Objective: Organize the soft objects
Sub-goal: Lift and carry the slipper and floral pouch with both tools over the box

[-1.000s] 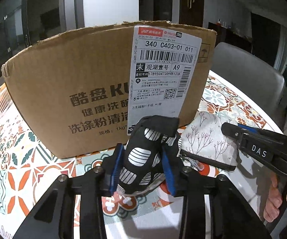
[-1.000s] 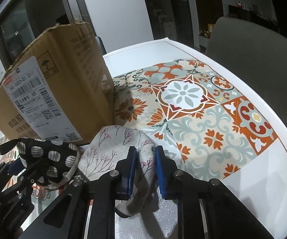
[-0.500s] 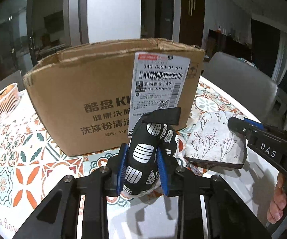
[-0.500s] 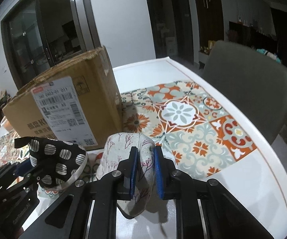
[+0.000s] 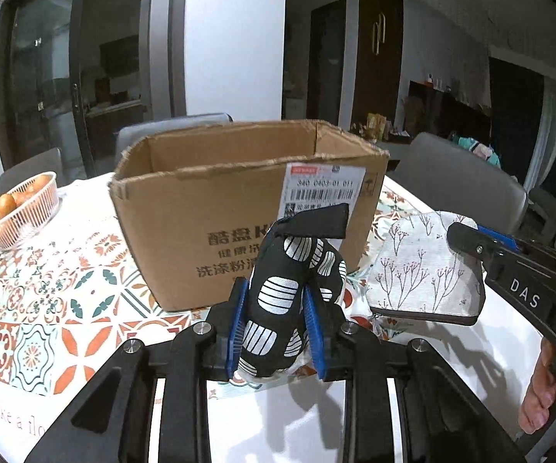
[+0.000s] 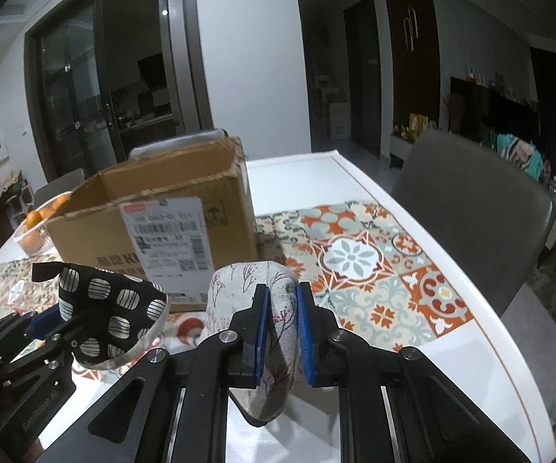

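Jaws clamp one pouch each — black spotted pouch, floral pouch — above patterned tablecloth, dim room.

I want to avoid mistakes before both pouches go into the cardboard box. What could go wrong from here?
1. The left gripper pinches only the lower part of the black pouch; its top flops forward and might catch on the cardboard box rim.
2. The right gripper holds the floral pouch by a narrow fold, so it could slip out.
3. The two pouches hang close together and may bump over the opening.
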